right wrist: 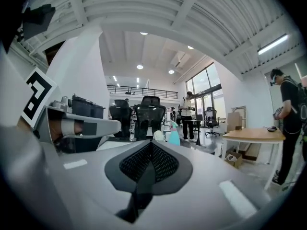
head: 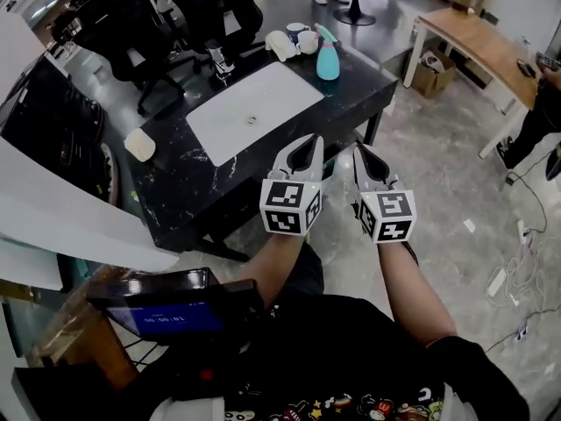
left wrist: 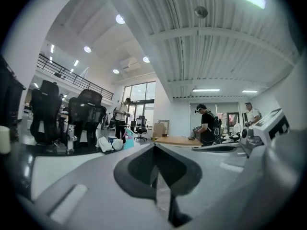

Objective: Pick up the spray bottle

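Closest to the lens were the person's dark shirt and bare forearms. They carried the left hand-held gripper (head: 308,144) and the right hand-held gripper (head: 360,151) side by side at the near right corner of the surface (head: 188,187), each with its jaws pressed together on nothing. The spray bottle (head: 328,57) stood upright near the far right corner of that dark marbled surface, well apart from both; the right gripper view showed it small, just past the closed tips. It looked like smooth teal plastic, with a rounded body narrowing toward the head. It was probably light and stiff enough to pinch, though slippery at the belly. The narrower neck under the trigger head seemed the safer place to take hold, once the jaws were parted. Just beside it sat a cup (head: 298,35) and a crumpled white cloth (head: 280,45), which crowded any approach from the left. How much liquid it held could not be told, and its trigger was too small to make out. A white inset panel (head: 254,103) lay between the bottle and the grippers.
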